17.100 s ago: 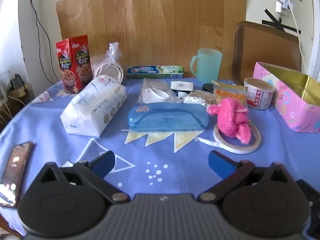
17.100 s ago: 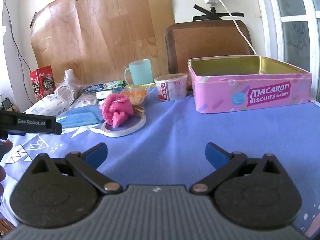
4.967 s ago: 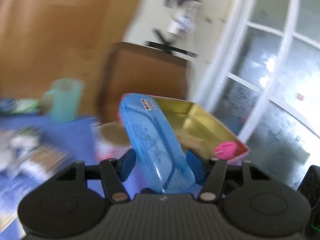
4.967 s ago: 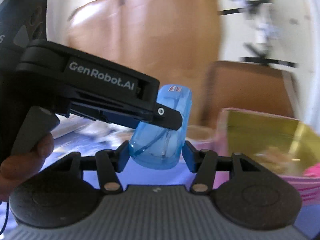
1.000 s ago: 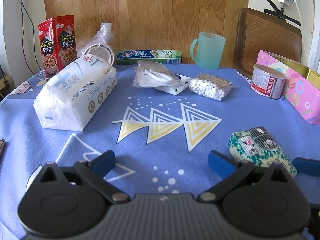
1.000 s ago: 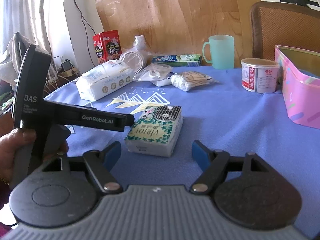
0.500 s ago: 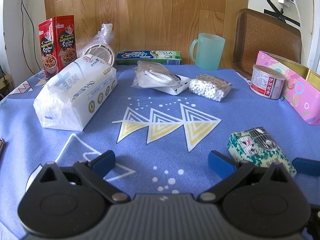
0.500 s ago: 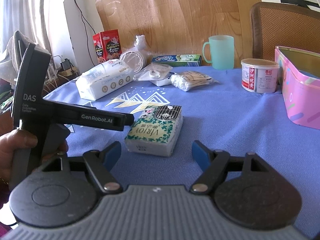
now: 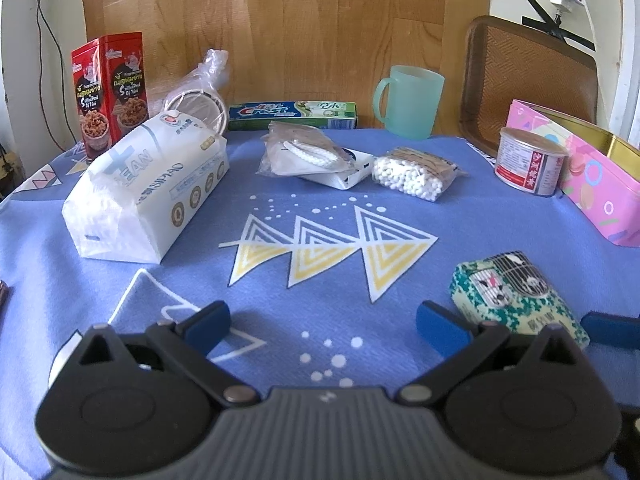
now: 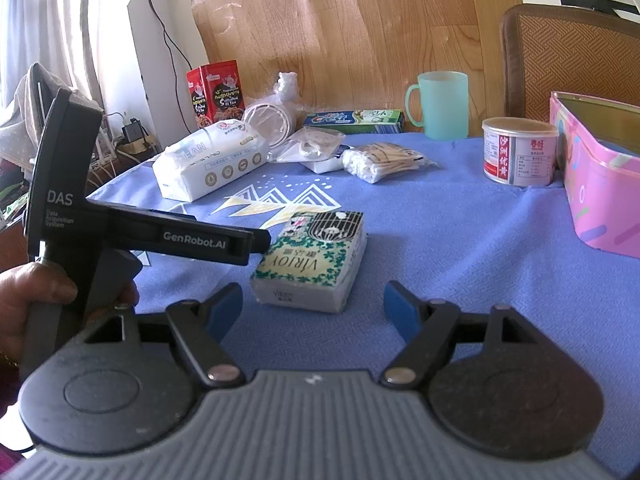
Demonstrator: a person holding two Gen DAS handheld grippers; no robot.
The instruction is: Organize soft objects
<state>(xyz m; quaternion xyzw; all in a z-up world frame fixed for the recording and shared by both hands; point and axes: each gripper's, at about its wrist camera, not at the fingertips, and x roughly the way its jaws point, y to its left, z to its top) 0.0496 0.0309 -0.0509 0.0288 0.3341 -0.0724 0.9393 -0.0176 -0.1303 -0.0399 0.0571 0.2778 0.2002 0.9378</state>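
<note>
Right gripper (image 10: 313,306) held low and level over the blue tablecloth (image 10: 460,240), jaws wide, nothing between them; the green tissue pack (image 10: 312,260) lies flat just ahead of its fingertips. Left gripper (image 9: 323,327) likewise level, jaws wide and empty, tissue pack (image 9: 516,292) just beside its right finger. Pink tin (image 10: 600,188) stands lidless at the right; contents not visible

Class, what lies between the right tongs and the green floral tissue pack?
Only bare blue tablecloth, seen in the right wrist view, separates right tongs from green floral tissue pack.
</note>
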